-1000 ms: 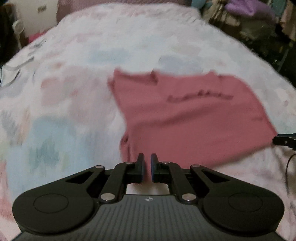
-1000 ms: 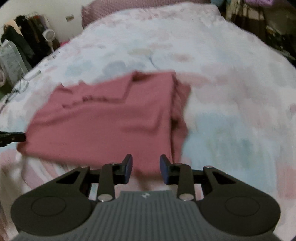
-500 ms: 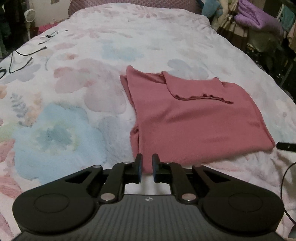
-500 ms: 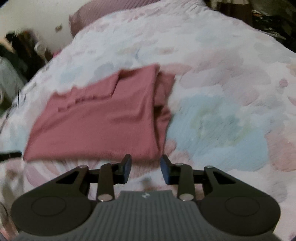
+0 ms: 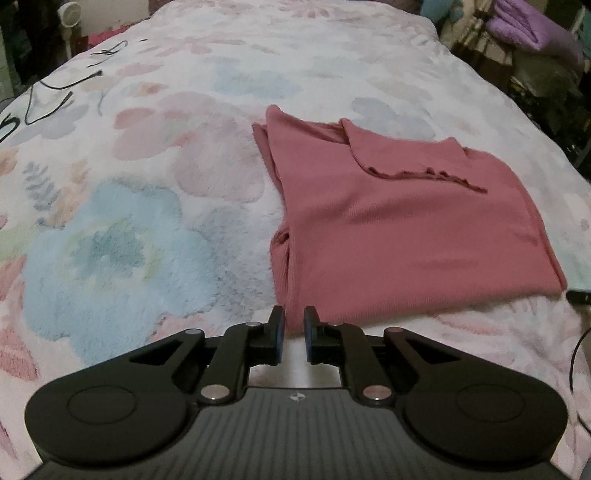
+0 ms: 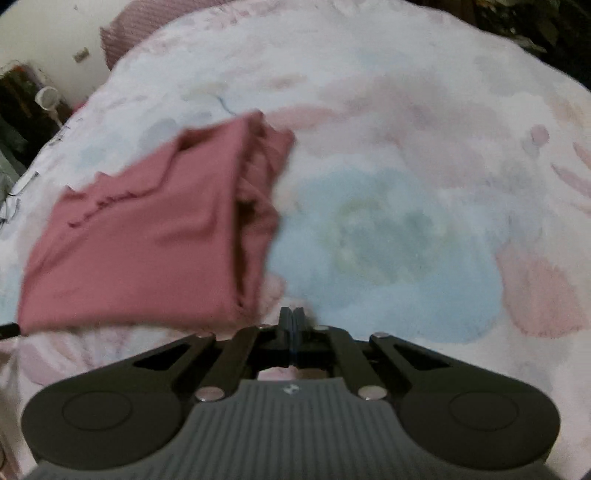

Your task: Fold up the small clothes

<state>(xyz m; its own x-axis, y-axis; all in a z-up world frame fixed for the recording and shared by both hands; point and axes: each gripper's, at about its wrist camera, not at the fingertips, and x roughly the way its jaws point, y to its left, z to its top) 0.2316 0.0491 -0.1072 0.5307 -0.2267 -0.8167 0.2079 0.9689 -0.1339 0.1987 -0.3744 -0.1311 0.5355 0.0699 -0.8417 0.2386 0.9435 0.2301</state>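
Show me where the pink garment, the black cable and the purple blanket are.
pink garment (image 5: 399, 236), left wrist view, its flat middle.
black cable (image 5: 51, 86), left wrist view, a loop on the bedspread.
purple blanket (image 5: 532, 27), left wrist view, its top fold.

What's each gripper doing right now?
Left gripper: slightly open, holding nothing, at the pink top's corner.
Right gripper: shut, empty.

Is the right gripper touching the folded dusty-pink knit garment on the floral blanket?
Apart. In the right wrist view, the right gripper is shut on nothing, and blanket shows between its tips and the garment.
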